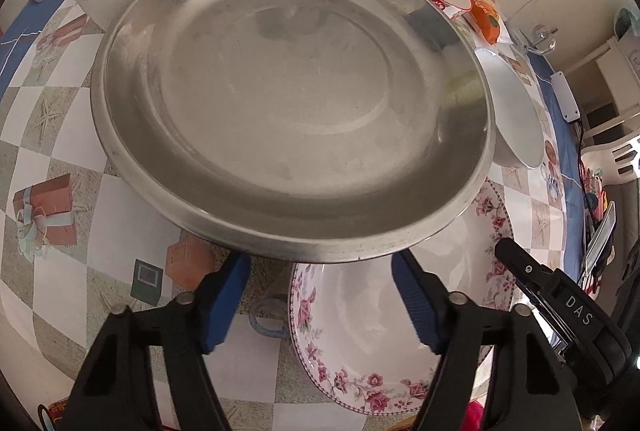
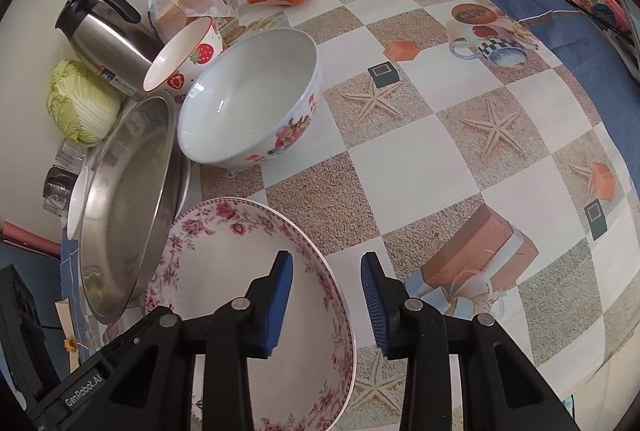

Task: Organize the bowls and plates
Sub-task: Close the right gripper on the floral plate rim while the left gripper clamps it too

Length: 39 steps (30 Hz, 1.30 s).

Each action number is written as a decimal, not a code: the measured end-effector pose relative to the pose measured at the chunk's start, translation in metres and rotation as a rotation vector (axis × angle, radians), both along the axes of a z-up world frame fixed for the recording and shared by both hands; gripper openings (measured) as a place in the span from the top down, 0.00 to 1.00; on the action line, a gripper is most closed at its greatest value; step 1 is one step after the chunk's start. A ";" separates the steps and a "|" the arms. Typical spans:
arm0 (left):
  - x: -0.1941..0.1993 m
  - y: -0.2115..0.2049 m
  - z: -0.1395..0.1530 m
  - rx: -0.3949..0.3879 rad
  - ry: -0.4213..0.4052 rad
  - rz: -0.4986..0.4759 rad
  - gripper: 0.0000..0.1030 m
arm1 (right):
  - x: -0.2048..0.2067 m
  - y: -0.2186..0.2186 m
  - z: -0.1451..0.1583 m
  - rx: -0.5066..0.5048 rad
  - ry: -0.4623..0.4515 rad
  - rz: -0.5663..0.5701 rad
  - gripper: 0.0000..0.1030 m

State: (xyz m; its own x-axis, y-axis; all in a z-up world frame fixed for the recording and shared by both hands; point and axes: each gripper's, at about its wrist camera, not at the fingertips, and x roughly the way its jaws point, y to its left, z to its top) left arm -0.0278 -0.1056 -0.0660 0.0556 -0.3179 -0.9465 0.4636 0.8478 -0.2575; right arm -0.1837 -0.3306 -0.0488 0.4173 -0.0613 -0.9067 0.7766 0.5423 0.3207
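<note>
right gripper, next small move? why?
Probably close the right gripper on the rim of the pink floral white plate. Its open jaws straddle the right rim: one finger over the inside, the other outside over the checked tablecloth. The open left gripper fronts the round steel pan.

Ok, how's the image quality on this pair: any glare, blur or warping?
Left wrist view: the steel plate shows soft reflections, no blown-out glare; its near rim is slightly soft; strong fisheye bending at the tablecloth edges. Right wrist view: even daylight, sharp on the white bowl, checks curve hard toward the corners; the floral plate sits partly behind the right gripper.
</note>
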 end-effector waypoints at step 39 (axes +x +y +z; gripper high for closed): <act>-0.025 -0.027 -0.007 -0.017 0.043 -0.118 0.79 | -0.039 -0.007 -0.011 0.055 0.023 -0.085 0.77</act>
State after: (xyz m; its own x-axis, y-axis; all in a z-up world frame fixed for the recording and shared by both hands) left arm -0.0526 -0.1329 -0.0726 -0.0236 -0.3360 -0.9416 0.5485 0.7830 -0.2932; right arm -0.2227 -0.3376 -0.0600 0.3918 -0.0457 -0.9189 0.8264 0.4565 0.3296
